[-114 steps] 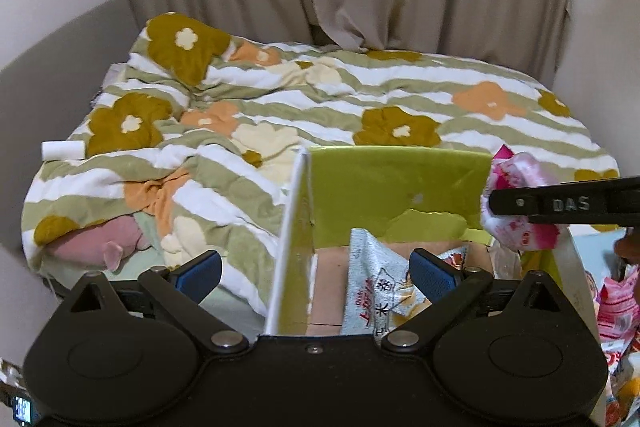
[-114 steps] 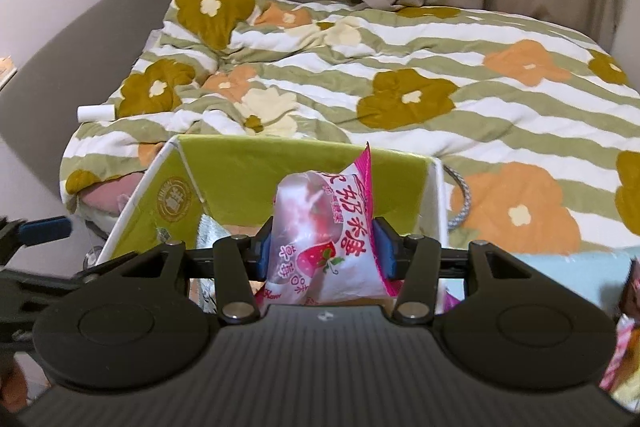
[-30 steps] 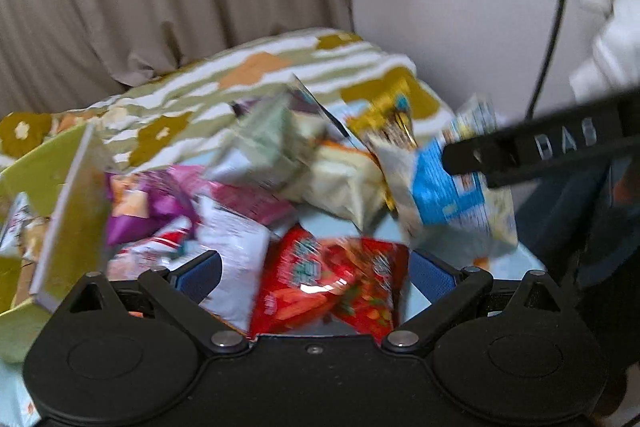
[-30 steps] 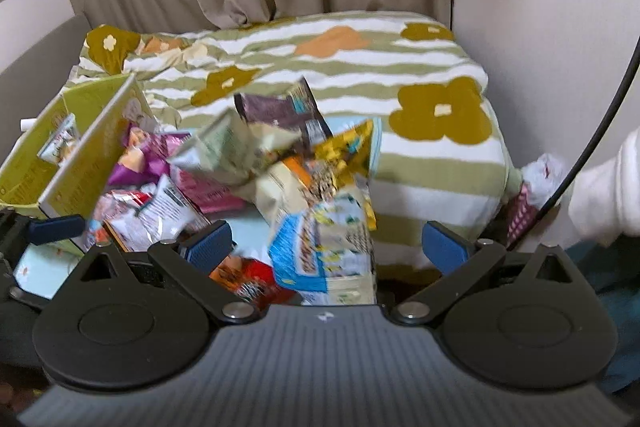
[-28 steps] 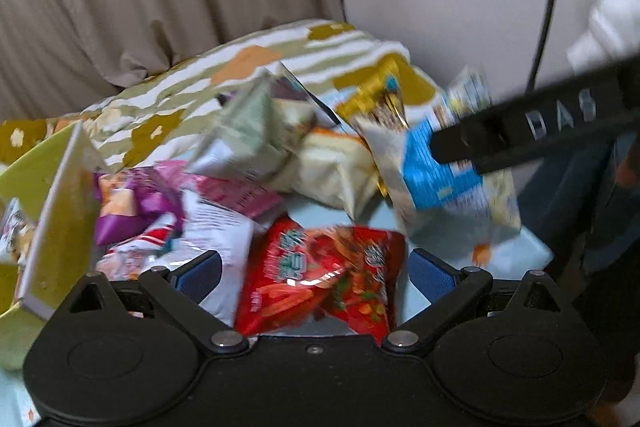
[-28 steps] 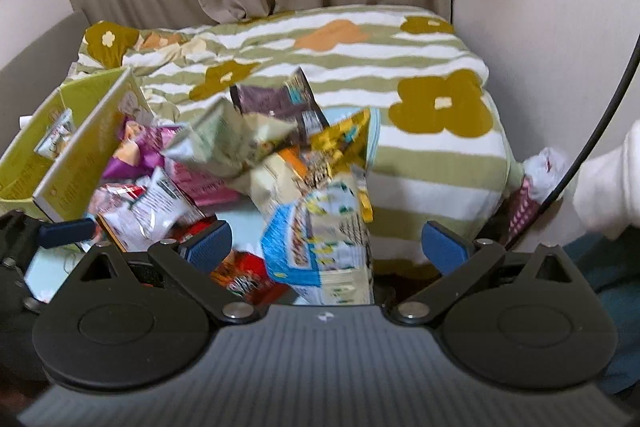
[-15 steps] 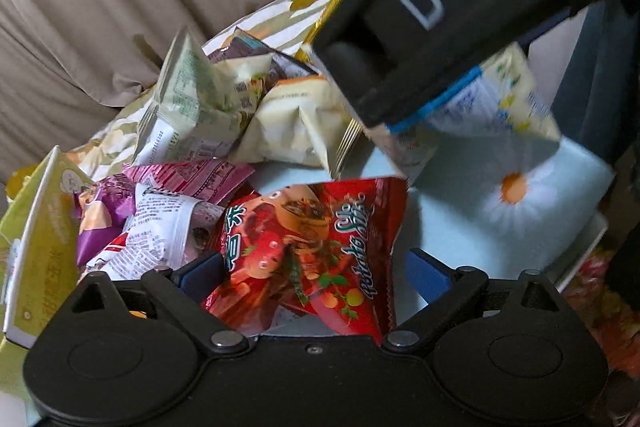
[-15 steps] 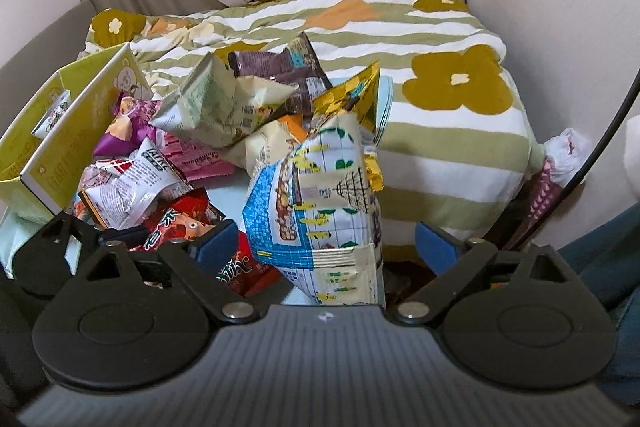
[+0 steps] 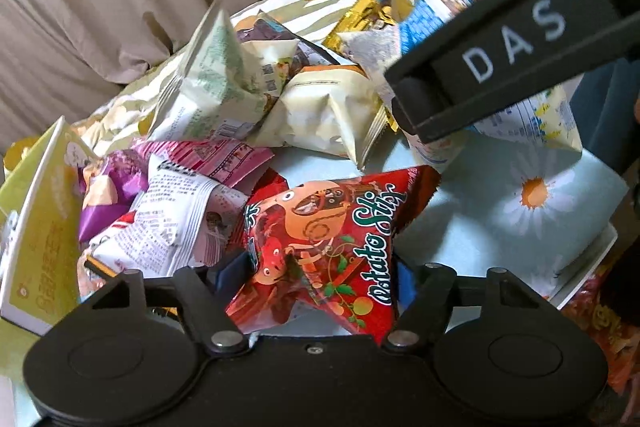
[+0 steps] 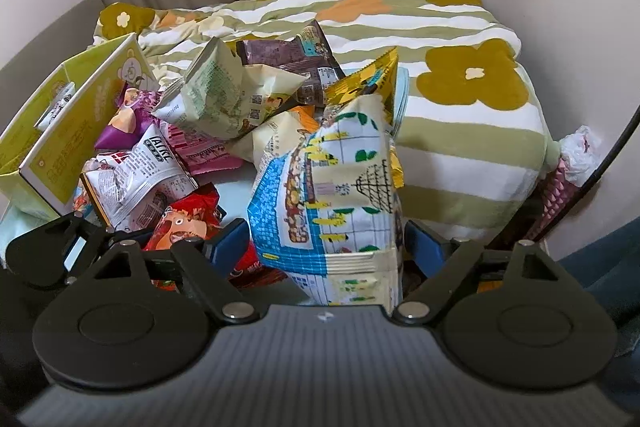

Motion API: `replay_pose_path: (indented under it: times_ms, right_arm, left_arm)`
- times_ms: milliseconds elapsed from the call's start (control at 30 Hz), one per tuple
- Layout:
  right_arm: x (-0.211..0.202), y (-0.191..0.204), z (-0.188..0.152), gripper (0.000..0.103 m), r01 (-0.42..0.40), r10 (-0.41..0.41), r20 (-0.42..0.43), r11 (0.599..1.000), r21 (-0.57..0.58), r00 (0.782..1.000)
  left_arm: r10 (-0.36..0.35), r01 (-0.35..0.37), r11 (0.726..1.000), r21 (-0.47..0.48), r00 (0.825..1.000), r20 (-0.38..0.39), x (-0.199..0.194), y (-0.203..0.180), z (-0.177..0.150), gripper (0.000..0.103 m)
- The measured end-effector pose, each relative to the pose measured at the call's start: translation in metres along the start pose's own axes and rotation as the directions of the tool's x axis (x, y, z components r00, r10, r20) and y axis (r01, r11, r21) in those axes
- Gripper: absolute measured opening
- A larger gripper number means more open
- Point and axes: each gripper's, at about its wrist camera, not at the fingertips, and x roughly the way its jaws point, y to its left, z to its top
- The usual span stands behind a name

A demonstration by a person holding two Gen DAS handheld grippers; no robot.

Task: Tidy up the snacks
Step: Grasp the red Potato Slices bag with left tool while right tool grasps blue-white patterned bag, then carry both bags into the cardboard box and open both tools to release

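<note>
Left gripper (image 9: 320, 273) lower now, astride red packet (image 9: 320, 239).

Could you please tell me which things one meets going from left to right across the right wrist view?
Green box → white packet → red packet → blue and white bag → striped quilt.

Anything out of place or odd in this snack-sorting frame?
Nothing is spilled or torn. The snack bags lie in a loose, overlapping heap beside the green box, which holds only a packet or two. The red potato sticks bag looks crumpled between the closing left gripper.
</note>
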Motion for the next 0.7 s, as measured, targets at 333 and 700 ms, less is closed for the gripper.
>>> replay_pose_path:
  times_ms: [333,700]
  right_arm:
    - [0.008,0.003,0.004,0.094,0.009,-0.009,-0.002,1.000,-0.003,1.000]
    - [-0.010,0.006,0.000,0.079,0.009,-0.009,0.011,1.000,0.015,1.000]
  left_arm:
    - [-0.017,0.018,0.997,-0.070,1.000,0.013,-0.010,0.012,-0.001,0.076]
    - [-0.024,0.030,0.995,-0.098,0.998,0.054,-0.025,0.019,-0.004,0.076]
